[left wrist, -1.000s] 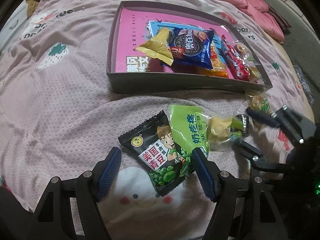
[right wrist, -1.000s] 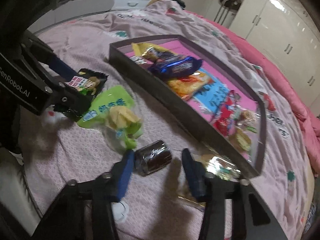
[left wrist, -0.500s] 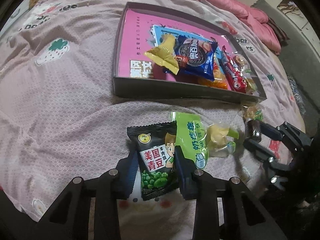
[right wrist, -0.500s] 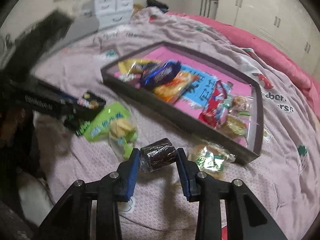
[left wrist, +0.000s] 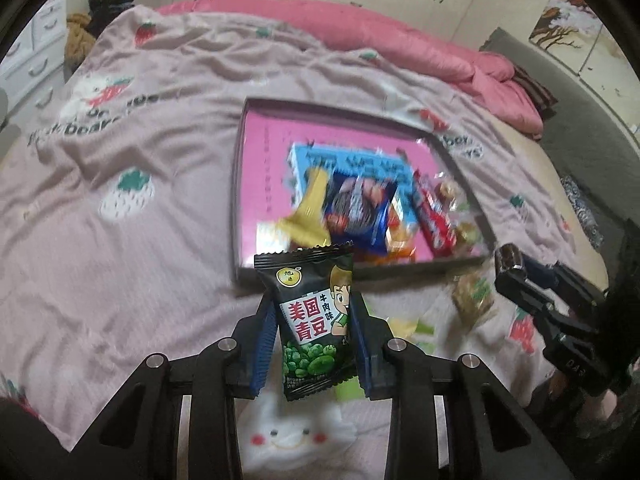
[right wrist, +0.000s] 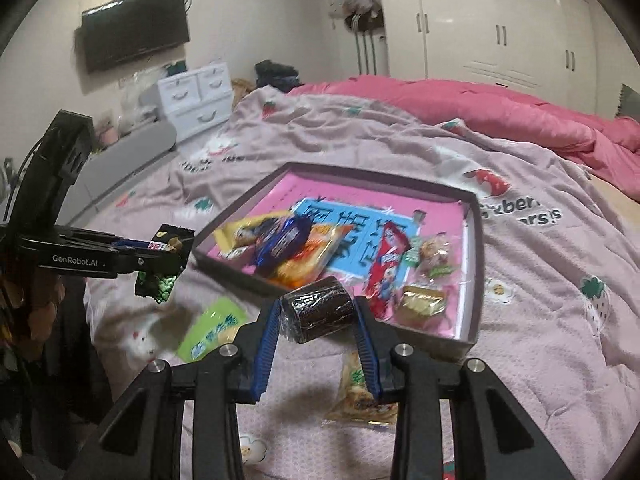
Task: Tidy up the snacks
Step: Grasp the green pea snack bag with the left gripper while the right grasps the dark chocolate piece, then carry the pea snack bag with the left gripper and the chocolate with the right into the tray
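Observation:
My left gripper (left wrist: 312, 312) is shut on a black green-pea snack packet (left wrist: 314, 316) and holds it above the bed, in front of the grey box with a pink floor (left wrist: 264, 160). My right gripper (right wrist: 316, 312) is shut on a dark chocolate roll in clear wrap (right wrist: 318, 314), lifted just before the box's near wall (right wrist: 240, 276). The box holds several snacks, among them a blue cookie pack (right wrist: 282, 242) and a red bar (right wrist: 386, 262). In the right wrist view the left gripper (right wrist: 160, 258) with its packet is at the left.
A green packet (right wrist: 214, 330) and a small clear-wrapped snack (right wrist: 360, 398) lie on the pink strawberry-print blanket (left wrist: 120, 240) before the box. A folded pink duvet (left wrist: 400, 44) lies behind. White drawers (right wrist: 196, 98) and wardrobes stand beyond the bed.
My left gripper closed on the pea packet and lifted it off the blanket. My right gripper closed on the chocolate roll and raised it toward the box.

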Motion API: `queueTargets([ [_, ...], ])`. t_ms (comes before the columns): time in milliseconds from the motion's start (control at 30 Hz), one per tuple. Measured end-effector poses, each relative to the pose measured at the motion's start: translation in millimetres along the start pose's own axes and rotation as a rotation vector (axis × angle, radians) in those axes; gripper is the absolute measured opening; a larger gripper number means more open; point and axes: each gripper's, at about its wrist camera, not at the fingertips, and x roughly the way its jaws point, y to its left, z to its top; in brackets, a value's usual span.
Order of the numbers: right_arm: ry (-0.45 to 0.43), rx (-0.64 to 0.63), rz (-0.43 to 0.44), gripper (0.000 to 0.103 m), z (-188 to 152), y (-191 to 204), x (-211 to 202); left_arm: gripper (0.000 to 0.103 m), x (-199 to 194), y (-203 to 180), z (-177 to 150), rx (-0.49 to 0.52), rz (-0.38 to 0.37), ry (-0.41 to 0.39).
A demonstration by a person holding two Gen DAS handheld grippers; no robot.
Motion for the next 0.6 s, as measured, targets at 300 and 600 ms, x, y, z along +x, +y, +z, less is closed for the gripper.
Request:
queueTargets([
  [300,-0.043,0.078,-0.047,0.037,7,-23,-3,0.035,7,-12,32,0.007,-0.017,-0.081],
  [600,-0.067,0.176,-0.119,0.037,12,-50,-1,0.035,30,-19,48,0.029,-0.03,-0.086],
])
